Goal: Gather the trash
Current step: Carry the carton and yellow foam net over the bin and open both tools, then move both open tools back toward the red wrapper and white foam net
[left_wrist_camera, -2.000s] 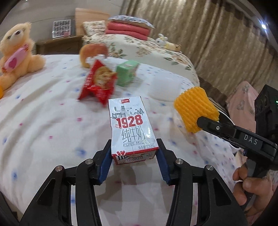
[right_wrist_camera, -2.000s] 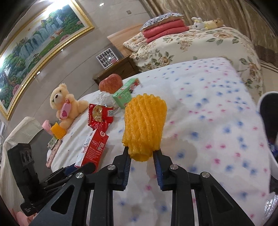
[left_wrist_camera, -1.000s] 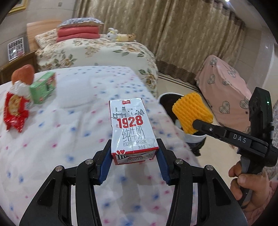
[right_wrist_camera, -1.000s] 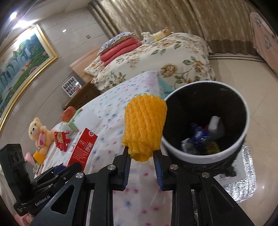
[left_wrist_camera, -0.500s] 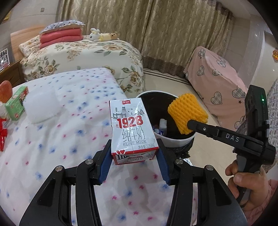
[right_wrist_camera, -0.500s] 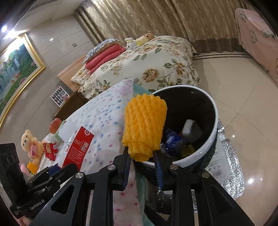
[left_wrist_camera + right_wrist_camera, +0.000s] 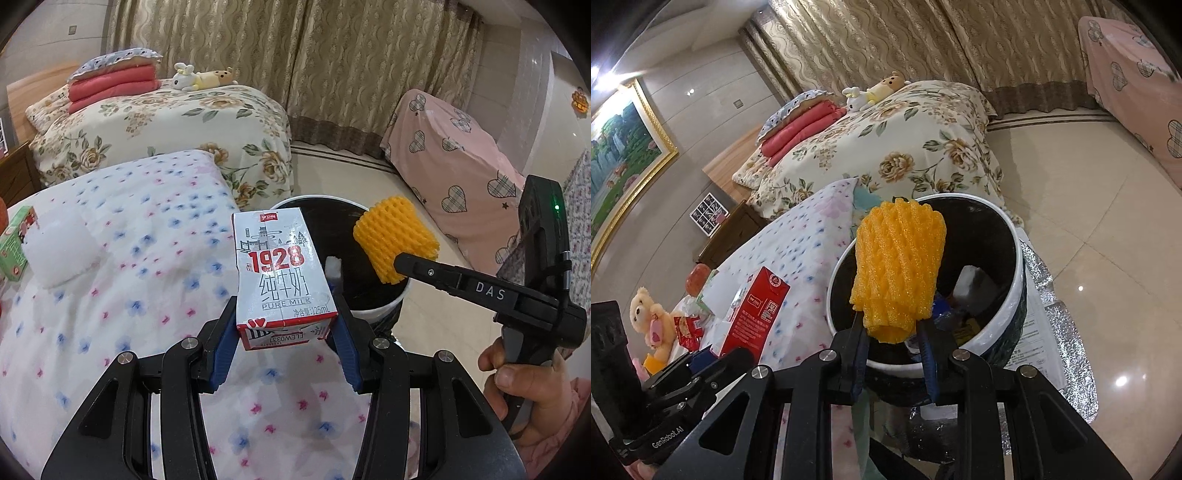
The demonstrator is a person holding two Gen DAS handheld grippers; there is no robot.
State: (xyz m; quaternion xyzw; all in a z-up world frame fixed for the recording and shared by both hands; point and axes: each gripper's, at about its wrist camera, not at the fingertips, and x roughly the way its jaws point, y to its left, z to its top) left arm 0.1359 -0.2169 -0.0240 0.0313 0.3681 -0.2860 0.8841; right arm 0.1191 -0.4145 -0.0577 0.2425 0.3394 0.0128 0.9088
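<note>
My left gripper has its jaws clamped on the sides of a white milk carton printed "1928", which stands upright between the blue pads above the dotted bedspread, close to the edge of the bed. My right gripper has its jaws pinched narrow on the lower end of a yellow foam fruit net, and that net hangs over the open mouth of the trash bin, a white-rimmed pail with a dark inside standing on the floor just beside the bed. Inside the bin I can see a white scrap and some blue wrappers, too jumbled to name. From the left wrist view a hand grips the right tool's handle. Back on the bed lie a green carton and a white wad.
</note>
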